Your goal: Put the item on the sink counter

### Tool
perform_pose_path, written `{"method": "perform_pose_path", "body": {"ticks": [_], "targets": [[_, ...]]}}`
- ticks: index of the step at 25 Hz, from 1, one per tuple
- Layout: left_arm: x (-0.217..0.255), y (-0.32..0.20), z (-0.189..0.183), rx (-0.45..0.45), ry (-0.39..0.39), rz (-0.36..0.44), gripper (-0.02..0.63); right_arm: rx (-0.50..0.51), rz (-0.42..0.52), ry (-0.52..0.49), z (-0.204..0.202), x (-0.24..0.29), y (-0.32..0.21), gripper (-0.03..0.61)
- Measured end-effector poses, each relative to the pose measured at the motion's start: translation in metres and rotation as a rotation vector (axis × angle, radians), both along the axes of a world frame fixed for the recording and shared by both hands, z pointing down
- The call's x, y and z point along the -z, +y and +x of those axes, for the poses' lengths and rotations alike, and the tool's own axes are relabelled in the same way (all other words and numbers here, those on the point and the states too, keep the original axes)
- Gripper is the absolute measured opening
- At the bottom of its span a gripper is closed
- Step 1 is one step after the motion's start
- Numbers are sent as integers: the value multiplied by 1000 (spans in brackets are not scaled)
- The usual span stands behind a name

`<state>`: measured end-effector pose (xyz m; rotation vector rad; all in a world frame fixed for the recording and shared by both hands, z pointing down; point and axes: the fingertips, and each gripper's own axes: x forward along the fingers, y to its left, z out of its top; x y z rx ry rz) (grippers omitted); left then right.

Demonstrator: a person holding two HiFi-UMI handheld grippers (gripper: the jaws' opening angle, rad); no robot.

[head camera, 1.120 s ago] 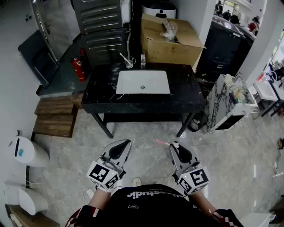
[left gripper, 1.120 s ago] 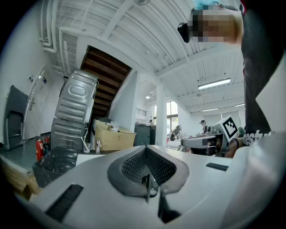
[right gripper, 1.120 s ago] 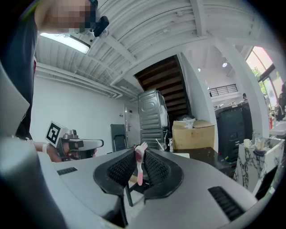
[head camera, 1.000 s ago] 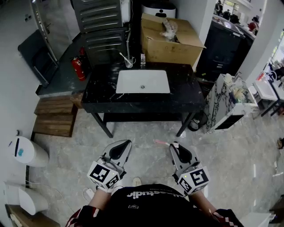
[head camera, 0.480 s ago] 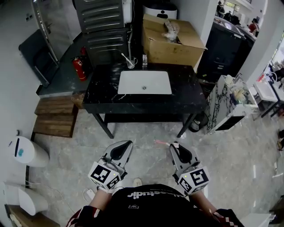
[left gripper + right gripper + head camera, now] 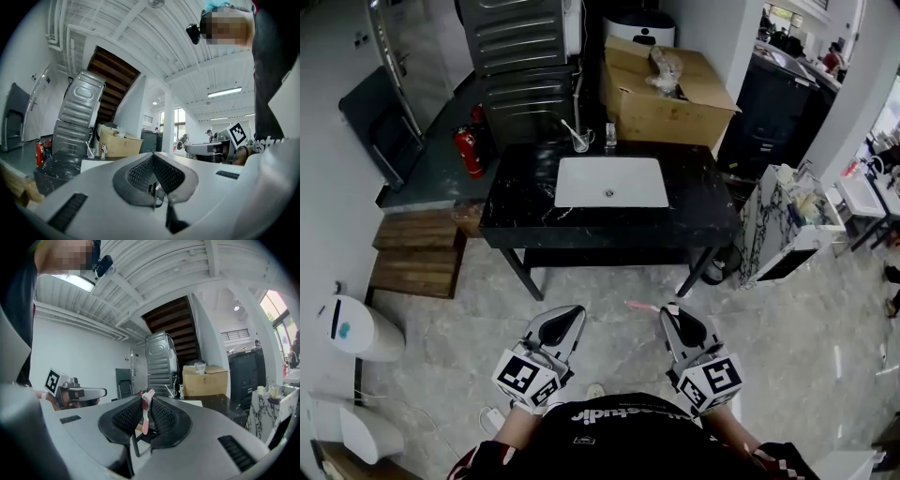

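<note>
A pink toothbrush (image 6: 145,412) stands pinched between the jaws of my right gripper (image 6: 146,398), its brush head poking above them. In the head view the toothbrush (image 6: 638,306) sticks out to the left of the right gripper (image 6: 669,310). My left gripper (image 6: 576,311) is shut with nothing in it; in its own view the left gripper (image 6: 153,156) shows pads that meet at the tip. Both hover over the floor, well short of the black marble sink counter (image 6: 514,202) with its white basin (image 6: 611,182).
A glass with a toothbrush (image 6: 579,139) and a small bottle (image 6: 610,136) stand behind the basin. A cardboard box (image 6: 667,92) lies beyond, a fire extinguisher (image 6: 471,150) and wooden steps (image 6: 416,255) to the left, a marble cabinet (image 6: 776,231) to the right, a white bin (image 6: 354,328) near left.
The counter has slid slightly down and right in the head view as the person steps closer. Both grippers keep their pose; the toothbrush stays held.
</note>
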<state>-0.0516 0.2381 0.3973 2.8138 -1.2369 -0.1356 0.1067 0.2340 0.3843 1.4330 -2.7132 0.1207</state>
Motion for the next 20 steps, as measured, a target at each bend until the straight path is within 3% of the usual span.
{"method": "perform_pose_path", "body": {"ticks": [8, 14, 20], "targets": [[-20, -11, -38, -11, 14, -27, 15, -38, -11, -11, -27, -9, -8, 83], [-32, -27, -47, -37, 25, -46, 15, -80, -31, -17, -29, -16, -17, 83], [-48, -58, -46, -27, 6, -69, 15, -61, -30, -31, -27, -26, -51, 83]]}}
